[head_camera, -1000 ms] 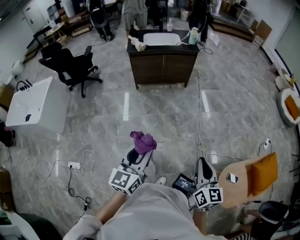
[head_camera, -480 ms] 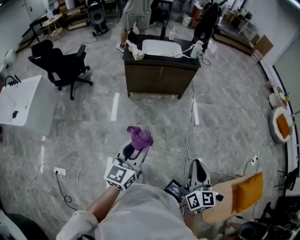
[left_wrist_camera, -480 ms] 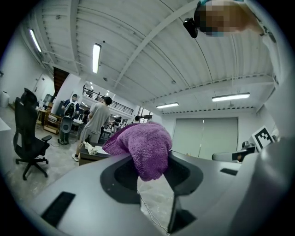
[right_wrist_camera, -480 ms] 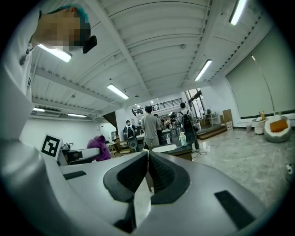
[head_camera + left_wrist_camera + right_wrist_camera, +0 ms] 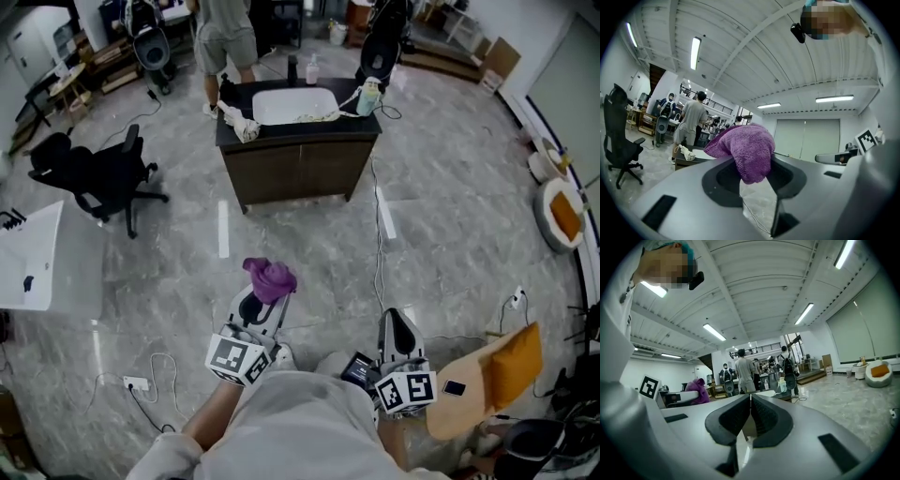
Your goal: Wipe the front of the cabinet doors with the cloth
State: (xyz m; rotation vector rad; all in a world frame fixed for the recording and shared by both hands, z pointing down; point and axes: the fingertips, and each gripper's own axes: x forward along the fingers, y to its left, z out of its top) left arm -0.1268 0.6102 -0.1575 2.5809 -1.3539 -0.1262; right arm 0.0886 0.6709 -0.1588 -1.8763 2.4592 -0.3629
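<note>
Cloth (image 5: 270, 277), purple, sits clamped in the left gripper (image 5: 263, 292) jaws at lower centre. The right gripper (image 5: 396, 319) jaws are pressed together, empty. Cabinet doors (image 5: 298, 173) stand well apart, upper centre.

Nothing here I can read: no words, no numbers, no brand. The only printed marks are black-and-white square patterns on the cube (image 5: 234, 359) on my left gripper (image 5: 267, 289) and the cube (image 5: 405, 391) on my right gripper (image 5: 396, 321). They're patterns, not letters. The bottle (image 5: 368, 97) on the cabinet (image 5: 300, 169) is too small for me to read any label.
</note>
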